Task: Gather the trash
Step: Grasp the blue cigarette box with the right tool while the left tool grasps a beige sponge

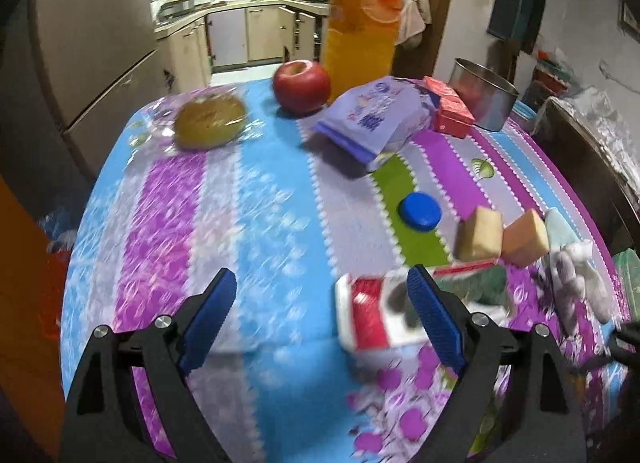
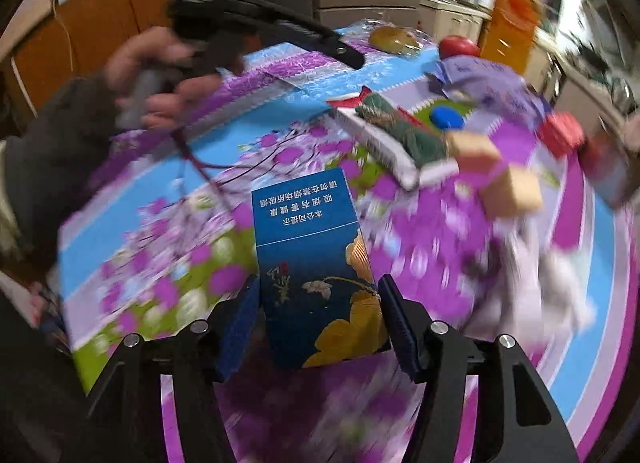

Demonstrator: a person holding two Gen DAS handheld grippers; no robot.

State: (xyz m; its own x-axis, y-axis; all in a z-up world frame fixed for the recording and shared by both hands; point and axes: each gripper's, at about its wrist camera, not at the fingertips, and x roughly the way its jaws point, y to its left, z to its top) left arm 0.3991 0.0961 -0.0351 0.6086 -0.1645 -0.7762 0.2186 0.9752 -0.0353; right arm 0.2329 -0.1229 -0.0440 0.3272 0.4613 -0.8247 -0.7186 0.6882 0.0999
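Right gripper (image 2: 316, 319) has the blue cigarette box (image 2: 316, 283) between its jaws, pads flanking both sides, box over the floral tablecloth (image 2: 160, 223), near side of the blue cap (image 2: 447, 118). Left gripper (image 1: 322, 319) spread wide, nothing in it, red-and-white pack (image 1: 368, 319) just beside its right finger.

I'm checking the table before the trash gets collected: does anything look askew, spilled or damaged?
No spill or damage shows. The purple packet lies crumpled and propped against the red box. A blue cap lies loose on the tablecloth, with no bottle beside it. Both views are blurred, so fine detail is unclear.
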